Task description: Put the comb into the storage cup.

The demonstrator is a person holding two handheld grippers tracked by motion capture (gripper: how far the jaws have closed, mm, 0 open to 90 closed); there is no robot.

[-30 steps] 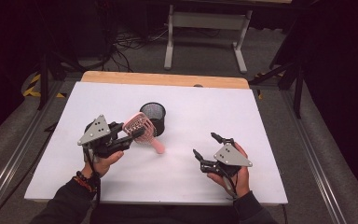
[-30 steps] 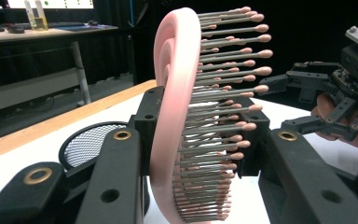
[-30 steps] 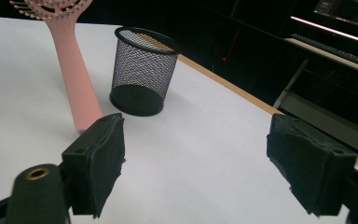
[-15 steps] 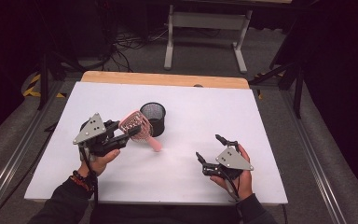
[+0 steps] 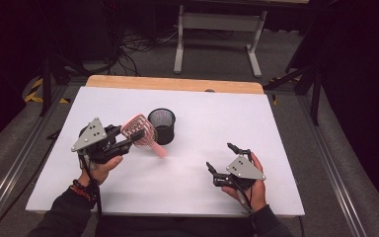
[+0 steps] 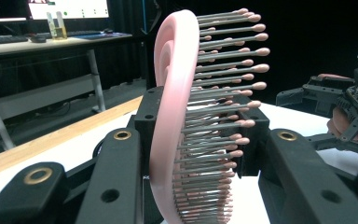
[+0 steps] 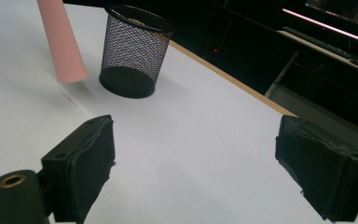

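My left gripper [image 5: 128, 142] has its jaws clamped on the head of a pink hairbrush [image 5: 140, 134], held above the table; in the left gripper view the brush [image 6: 177, 116] stands on edge between the jaws, bristles pointing right. Its handle slants down toward the tabletop, the tip just in front of a black mesh pen cup [image 5: 161, 126]. My right gripper [image 5: 220, 159] rests low over the near right part of the table [image 5: 276, 128], well apart from the brush. Its jaws are spread wide and have just been opening further, with nothing between them; past them the right gripper view shows the cup [image 7: 135, 51] and the handle end.

Surface: a plain white top, bare apart from the cup, with a strip of pale wood [image 5: 175, 84] along the far edge. Room: dark, grey floor, loose cables [image 5: 133, 47] and a light metal stand [image 5: 217, 24] behind the table, yellow-black tape [image 5: 37, 91] at far left.
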